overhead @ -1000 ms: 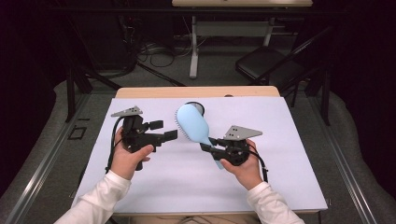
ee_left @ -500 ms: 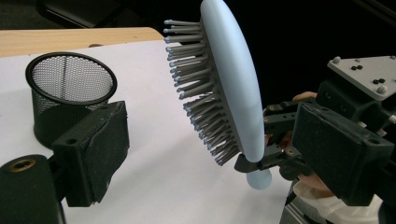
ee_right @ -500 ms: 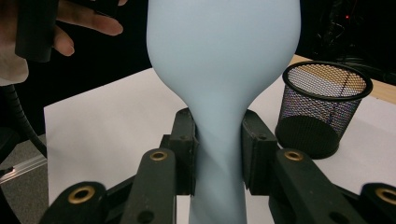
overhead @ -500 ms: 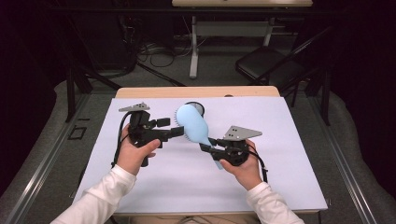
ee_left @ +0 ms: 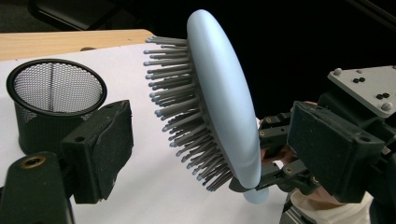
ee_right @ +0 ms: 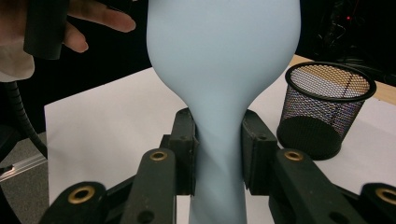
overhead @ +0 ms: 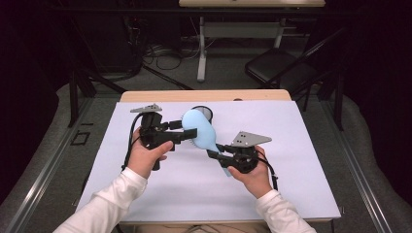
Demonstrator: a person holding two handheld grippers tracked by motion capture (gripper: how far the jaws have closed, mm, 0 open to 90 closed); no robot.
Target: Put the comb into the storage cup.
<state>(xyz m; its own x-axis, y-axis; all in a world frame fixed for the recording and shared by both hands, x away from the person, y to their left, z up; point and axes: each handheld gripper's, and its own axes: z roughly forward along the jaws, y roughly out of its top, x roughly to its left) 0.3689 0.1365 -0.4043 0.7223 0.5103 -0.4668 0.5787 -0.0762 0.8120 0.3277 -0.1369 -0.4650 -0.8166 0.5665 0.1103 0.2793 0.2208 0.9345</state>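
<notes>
Item: pale blue hairbrush [overhead: 200, 131], paddle type, held clear of the table [overhead: 301, 145] over its white sheet, head raised toward the far edge.

Grip: right gripper [overhead: 217, 151] is clamped on the narrow neck of the handle, one pad on each side, as the right gripper view shows [ee_right: 218, 154].

Second tool: left gripper [overhead: 192, 131] brackets the brush head, one jaw on the bristle side, the other behind the smooth back. Its jaws have just been closing, yet neither pad touches the head in the left gripper view; it holds nothing.

Step in hand, as judged: a handover or two-handed hold of the brush, the left gripper taking the head.

Next move calls for: closing squarely across the head, the pad meeting bristle tips evenly, before the right lets go.

Nearby: black mesh cup [overhead: 203, 112], upright, empty, just behind the brush; a likely destination and the one thing to steer around.
</notes>
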